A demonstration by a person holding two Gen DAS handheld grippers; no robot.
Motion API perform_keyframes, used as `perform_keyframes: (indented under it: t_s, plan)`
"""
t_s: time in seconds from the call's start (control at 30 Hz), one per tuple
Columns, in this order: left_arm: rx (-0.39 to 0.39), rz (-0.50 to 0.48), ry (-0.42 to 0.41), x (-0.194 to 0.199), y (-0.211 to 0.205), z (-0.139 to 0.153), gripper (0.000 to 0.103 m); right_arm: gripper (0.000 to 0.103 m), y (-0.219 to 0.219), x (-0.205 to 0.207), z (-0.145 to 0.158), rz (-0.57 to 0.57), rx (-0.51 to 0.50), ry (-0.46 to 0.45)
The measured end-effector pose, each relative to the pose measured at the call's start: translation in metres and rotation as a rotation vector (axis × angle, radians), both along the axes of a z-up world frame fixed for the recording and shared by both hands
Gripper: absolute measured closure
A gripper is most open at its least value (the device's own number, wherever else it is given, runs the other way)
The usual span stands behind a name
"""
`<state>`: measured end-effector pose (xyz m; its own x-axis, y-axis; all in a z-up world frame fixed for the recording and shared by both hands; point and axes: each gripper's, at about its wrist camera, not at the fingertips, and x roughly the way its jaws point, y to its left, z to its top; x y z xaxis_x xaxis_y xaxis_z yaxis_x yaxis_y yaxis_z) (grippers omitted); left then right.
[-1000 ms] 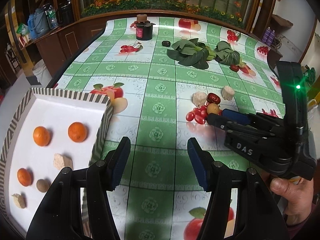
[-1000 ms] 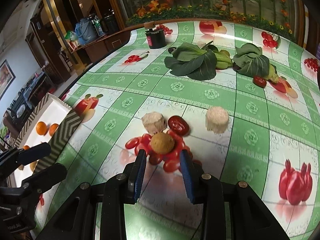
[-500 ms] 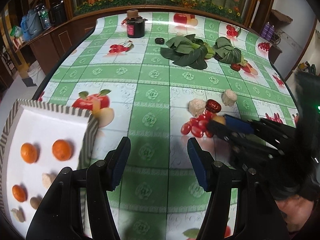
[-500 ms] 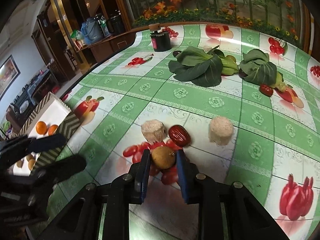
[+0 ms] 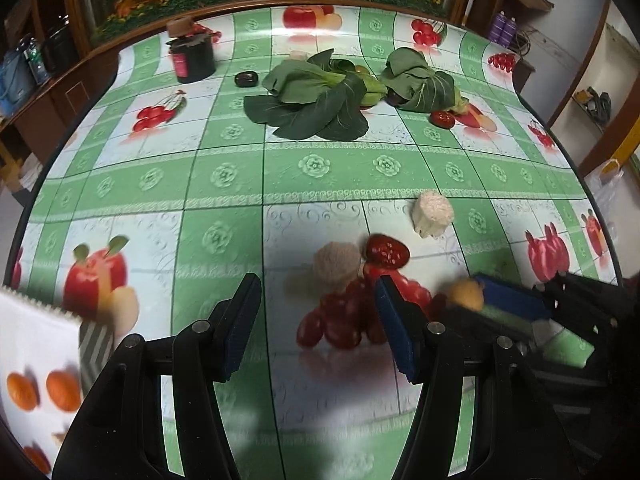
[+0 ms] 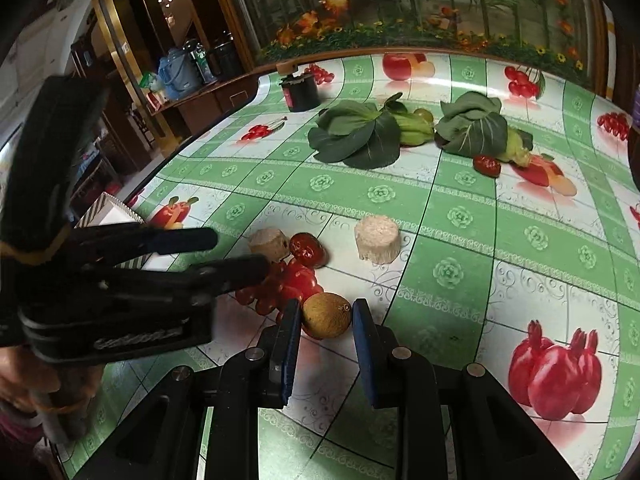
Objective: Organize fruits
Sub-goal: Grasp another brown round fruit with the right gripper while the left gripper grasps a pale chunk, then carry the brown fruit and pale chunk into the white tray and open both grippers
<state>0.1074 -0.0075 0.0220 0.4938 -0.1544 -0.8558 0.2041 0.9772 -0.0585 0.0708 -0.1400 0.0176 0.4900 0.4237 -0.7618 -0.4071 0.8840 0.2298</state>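
Fruit-print tablecloth (image 6: pixel 460 184); round brown fruit (image 6: pixel 326 315), stem-end rightward, in right tool (image 6: pixel 325 318).

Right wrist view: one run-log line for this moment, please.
right tongs: shut on brown fruit | left tongs: open, empty, above red date | tray: two oranges showing

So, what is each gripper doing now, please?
Left gripper: open, holding nothing.
Right gripper: closed on the small round brown fruit.
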Motion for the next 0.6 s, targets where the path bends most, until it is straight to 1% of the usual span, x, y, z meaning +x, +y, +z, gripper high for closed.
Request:
perform_keyframes:
  t_s: [0.07,0.13,0.17,0.2,0.23,0.4,0.5,0.6]
  plan:
    - [-0.014,-0.008,0.003,0.005,0.0,-0.003,0.045,0.077,0.001,0.001,-0.003,0.008,-0.003,0.012]
    - [-0.02,-0.011,0.002,0.008,-0.001,-0.007,0.063,0.077,0.001,0.002,-0.005,0.012,0.0,0.018]
    - [-0.006,-0.014,-0.013,0.008,-0.002,-0.007,0.066,0.077,0.001,0.001,-0.005,0.014,0.002,0.02]
    - [0.01,-0.021,-0.022,0.006,-0.003,-0.008,0.075,0.077,0.001,0.001,-0.005,0.014,0.003,0.021]
    - [0.016,-0.024,-0.025,0.005,-0.004,-0.008,0.077,0.077,0.0,0.001,-0.005,0.014,0.004,0.022]
    - [-0.007,0.004,-0.002,-0.005,0.003,-0.004,0.077,0.077,0.002,-0.001,-0.004,0.017,0.011,0.022]
    - [-0.022,0.007,-0.009,-0.02,0.007,0.003,0.077,0.077,0.007,-0.003,0.0,0.029,0.015,0.015]
    - [-0.037,0.043,-0.023,-0.037,0.016,0.012,0.077,0.078,0.015,-0.008,0.005,0.042,0.014,0.007]
